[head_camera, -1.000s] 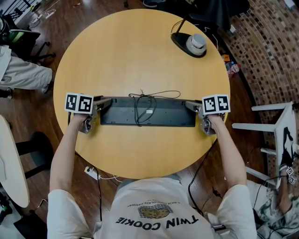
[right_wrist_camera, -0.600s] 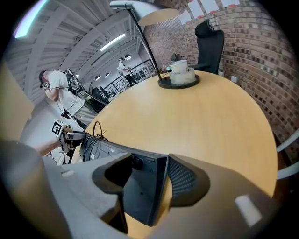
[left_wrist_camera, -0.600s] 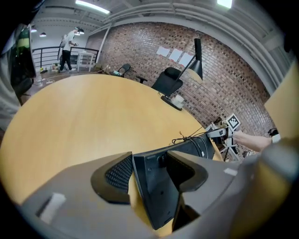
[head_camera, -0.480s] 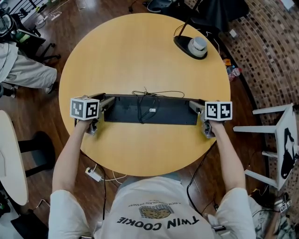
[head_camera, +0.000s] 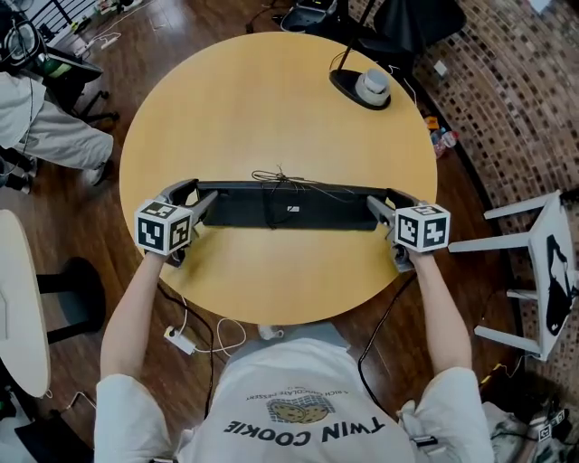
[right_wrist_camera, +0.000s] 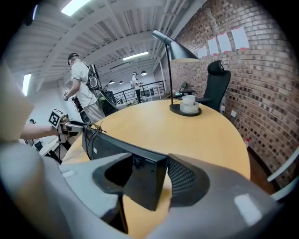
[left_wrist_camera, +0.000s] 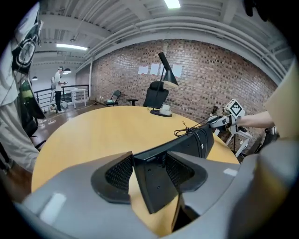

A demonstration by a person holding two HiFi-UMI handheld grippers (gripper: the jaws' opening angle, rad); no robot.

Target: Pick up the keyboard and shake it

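Observation:
The black keyboard (head_camera: 289,206) hangs just above the round wooden table (head_camera: 271,108), tipped up on its long edge with its underside toward me. Its bundled cable (head_camera: 280,179) lies along the top edge. My left gripper (head_camera: 194,201) is shut on the keyboard's left end and my right gripper (head_camera: 384,208) on its right end. In the left gripper view the end of the keyboard (left_wrist_camera: 196,142) is pinched between the pads of the left gripper (left_wrist_camera: 148,170). In the right gripper view the keyboard (right_wrist_camera: 107,147) sits the same way in the right gripper (right_wrist_camera: 142,179).
A desk lamp's black base (head_camera: 362,89) with a white cup on it stands at the table's far right. A white stool (head_camera: 543,244) stands to the right, a black office chair (head_camera: 398,18) beyond the table. A power strip (head_camera: 176,336) lies on the floor.
The keyboard has been tilted from lying underside-up to standing nearly on edge. Both grippers have rolled with it, so their marker cubes now show two faces.

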